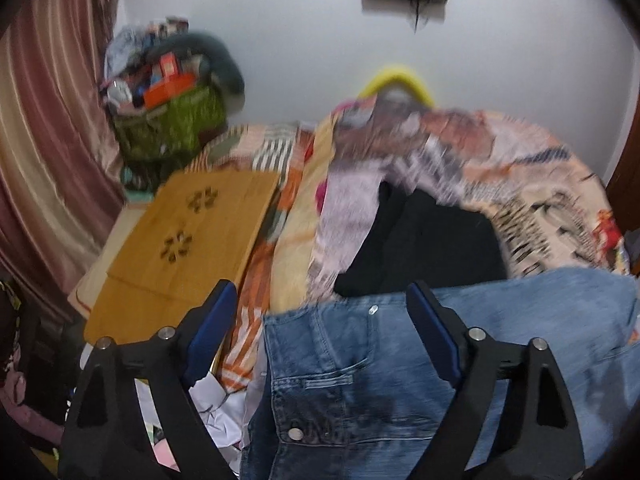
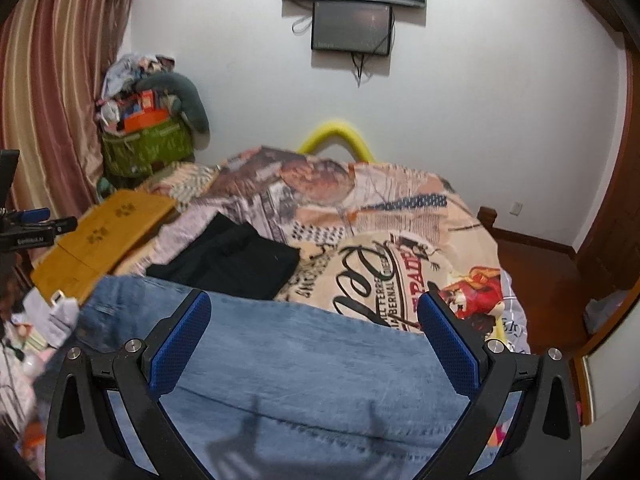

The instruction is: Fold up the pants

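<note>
Blue jeans [image 1: 360, 380] lie spread on the near part of the bed, with the waistband, button and a pocket showing in the left wrist view. My left gripper [image 1: 320, 286] hangs open over the waist end, nothing pressed between its blue pads. In the right wrist view the jeans' paler leg fabric [image 2: 300, 360] fills the foreground. My right gripper [image 2: 314, 300] stands open above it, casting a shadow on the denim. The left view is blurred.
A folded black garment [image 2: 228, 256] lies on the printed bedspread [image 2: 400, 240] beyond the jeans. A wooden board [image 2: 100, 236] rests at the bed's left side, a stuffed green bag [image 2: 144, 144] and striped curtain behind it. Screens [image 2: 352, 24] hang on the wall.
</note>
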{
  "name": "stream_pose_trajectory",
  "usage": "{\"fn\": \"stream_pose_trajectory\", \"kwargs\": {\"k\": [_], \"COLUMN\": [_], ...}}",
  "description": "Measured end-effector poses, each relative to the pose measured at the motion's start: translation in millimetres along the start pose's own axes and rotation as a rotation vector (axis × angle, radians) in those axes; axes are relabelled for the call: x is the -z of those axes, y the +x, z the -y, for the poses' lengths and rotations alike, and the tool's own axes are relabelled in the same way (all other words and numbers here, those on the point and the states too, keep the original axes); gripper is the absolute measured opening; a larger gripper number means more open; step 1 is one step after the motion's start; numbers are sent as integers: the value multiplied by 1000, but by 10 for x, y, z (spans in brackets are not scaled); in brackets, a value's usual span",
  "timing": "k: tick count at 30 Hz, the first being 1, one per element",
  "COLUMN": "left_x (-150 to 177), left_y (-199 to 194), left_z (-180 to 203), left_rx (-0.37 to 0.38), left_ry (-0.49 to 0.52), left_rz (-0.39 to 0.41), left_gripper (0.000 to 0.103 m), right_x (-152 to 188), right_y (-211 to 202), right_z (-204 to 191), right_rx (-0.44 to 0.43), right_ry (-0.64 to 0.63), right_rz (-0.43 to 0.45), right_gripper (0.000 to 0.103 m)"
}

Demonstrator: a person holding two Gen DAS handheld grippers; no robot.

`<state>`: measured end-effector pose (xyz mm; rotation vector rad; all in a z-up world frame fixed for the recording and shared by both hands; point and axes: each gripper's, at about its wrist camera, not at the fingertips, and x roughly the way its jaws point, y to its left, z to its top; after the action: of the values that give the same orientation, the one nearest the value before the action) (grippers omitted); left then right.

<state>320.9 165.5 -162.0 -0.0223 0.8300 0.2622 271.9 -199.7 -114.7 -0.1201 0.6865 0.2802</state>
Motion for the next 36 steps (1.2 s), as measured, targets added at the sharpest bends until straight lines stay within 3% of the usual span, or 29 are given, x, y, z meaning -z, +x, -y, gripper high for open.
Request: {"fn": "stream_pose_trajectory", "kwargs": {"k": [7, 12, 16, 19, 21, 26, 31, 36], "left_x": [237, 374, 456, 502, 514, 499, 493, 497], "left_y": [834, 1304, 1563, 1678, 1721, 1819, 1740, 1630], "left_z": [-63, -120, -126, -146, -157, -125, -85, 8], "left_rx": [-18, -33, -14, -10, -2, 11, 22, -4], "left_ry": [-5, -17, -20, -48, -65, -29, -4, 40], "left_rz": [-188, -299, -360, -370, -369, -377, -365, -354], "left_gripper": [76, 67, 65, 65, 64, 60, 41, 24], "right_x": [136, 161, 164, 153, 155, 137, 161, 167], "right_y": [617, 1061, 1315, 1483, 1576, 1747, 1707, 1633], "right_z": [220, 273, 247, 226, 189, 77, -2, 9], "right_rx": [-13, -113, -131, -145, -162, -190, -185, -197], "right_ry": [-25, -34, -61, -71, -89, -115, -131, -123], "right_rz": [-127, -258, -295, -318, -343, -355, -347, -361], "right_gripper": [101, 94, 91, 88, 73, 72, 52, 26]}}
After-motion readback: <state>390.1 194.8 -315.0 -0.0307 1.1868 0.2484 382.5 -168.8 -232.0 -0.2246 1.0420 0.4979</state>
